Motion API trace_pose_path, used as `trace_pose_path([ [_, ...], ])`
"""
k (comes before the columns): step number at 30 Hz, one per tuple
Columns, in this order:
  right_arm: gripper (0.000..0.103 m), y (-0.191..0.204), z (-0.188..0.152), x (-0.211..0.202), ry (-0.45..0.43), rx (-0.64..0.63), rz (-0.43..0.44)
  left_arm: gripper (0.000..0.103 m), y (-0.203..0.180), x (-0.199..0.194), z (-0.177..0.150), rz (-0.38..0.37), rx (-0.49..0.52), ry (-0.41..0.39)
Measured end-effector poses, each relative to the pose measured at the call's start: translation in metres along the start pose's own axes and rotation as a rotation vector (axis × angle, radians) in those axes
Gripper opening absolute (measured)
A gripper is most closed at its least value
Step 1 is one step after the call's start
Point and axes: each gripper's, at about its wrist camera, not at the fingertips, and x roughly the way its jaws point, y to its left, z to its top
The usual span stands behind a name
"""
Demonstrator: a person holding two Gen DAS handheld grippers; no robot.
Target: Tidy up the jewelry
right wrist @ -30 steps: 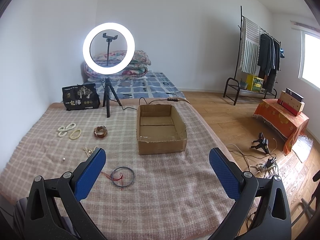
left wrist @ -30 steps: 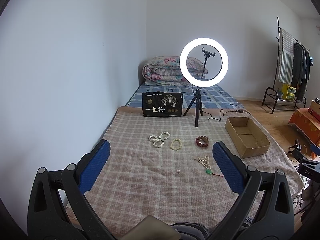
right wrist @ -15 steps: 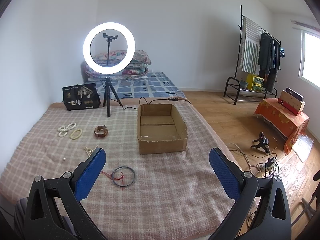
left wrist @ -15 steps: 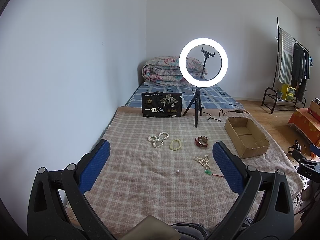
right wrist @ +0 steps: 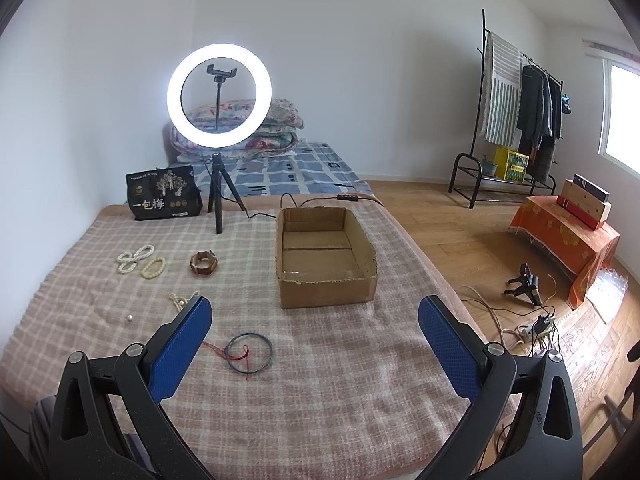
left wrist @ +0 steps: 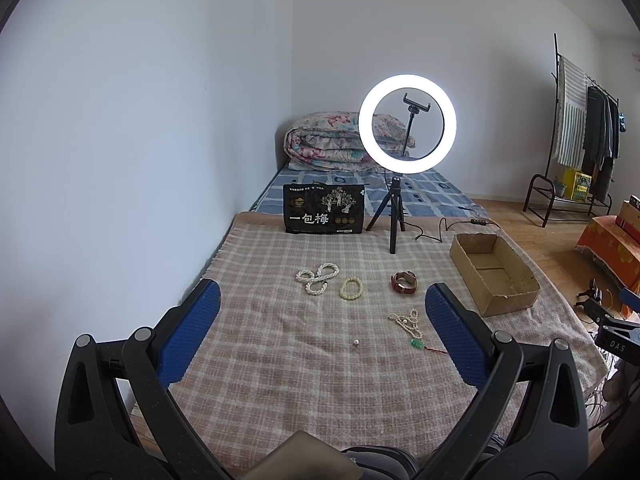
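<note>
I hold both tools above the near edge of a bed spread with a pink-and-cream checked woven blanket. My left gripper has its blue-padded fingers spread wide with nothing between them. My right gripper is the same, fingers wide apart and holding nothing.

The jewellery lies scattered on the blanket, all still outside the box. Farthest left is a looped white pearl strand, with a pale yellow bead bracelet just beside it. To their right sits a chunky brown wooden bangle. Nearer to me lies a cream bead necklace with a green pendant on a red cord, and near it a single loose white pearl. Closest to my right gripper is a thin dark hoop bangle tangled with red thread.

The open brown cardboard box stands right of the jewellery, with nothing visible inside it.

I judge the task barely begun, and the first pick is the step in hand. I would start with the hoop, lowering the right gripper straight down so one finger lands inside the ring and one outside, then closing on the rim. The red thread may drag, so I would lift slowly before carrying it over the box wall.
</note>
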Motion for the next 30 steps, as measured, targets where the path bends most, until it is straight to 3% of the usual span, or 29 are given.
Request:
trace_pose_path([
  [13,0.103,0.000,0.008,0.008,-0.011,-0.016,-0.009,0.103,-0.001,0.004,0.001,0.004,0.000,0.001],
  [22,0.103,0.010,0.020,0.028,-0.063,-0.120,-0.004,0.103,0.013,0.039,0.001,0.029,0.009,0.013],
  [25,0.103,0.014,0.023,0.039,-0.086,-0.174,0.045,0.103,0.017,0.056,0.001,0.036,0.027,0.027],
  [30,0.103,0.022,0.028,0.067,-0.062,-0.207,0.200,0.103,0.023,0.086,0.001,0.033,0.062,0.058],
])
